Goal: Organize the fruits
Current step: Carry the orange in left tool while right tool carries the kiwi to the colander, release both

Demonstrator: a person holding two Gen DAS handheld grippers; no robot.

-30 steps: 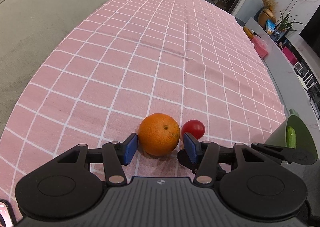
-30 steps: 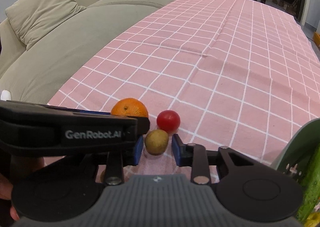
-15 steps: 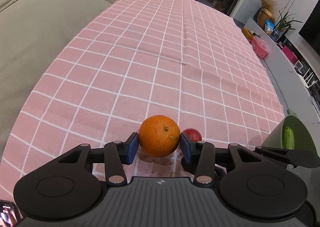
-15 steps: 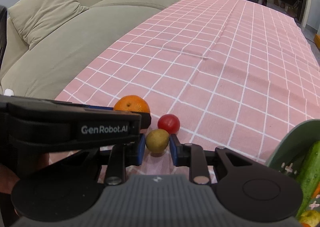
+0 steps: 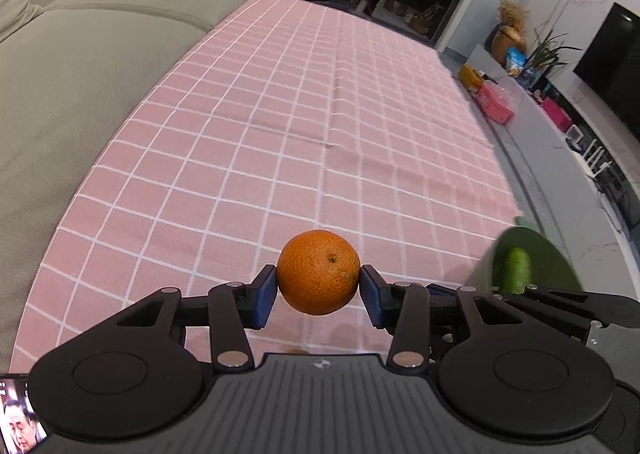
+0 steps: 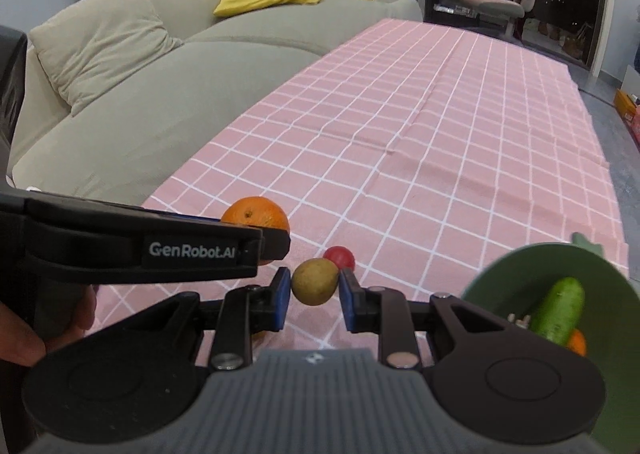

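Two fruits are gripped: a dimpled orange [image 5: 318,272] by the left claw [image 5: 319,291], a dull olive-brown fruit [image 6: 314,281] by the right claw [image 6: 314,293]. A red fruit [image 6: 341,257] is half hidden behind it.

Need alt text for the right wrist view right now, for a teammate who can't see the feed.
The right claw grips a kiwi, with a tomato just behind it on the pink checked cloth. To the left, the left claw holds an orange; at right, a green bowl holds a cucumber.
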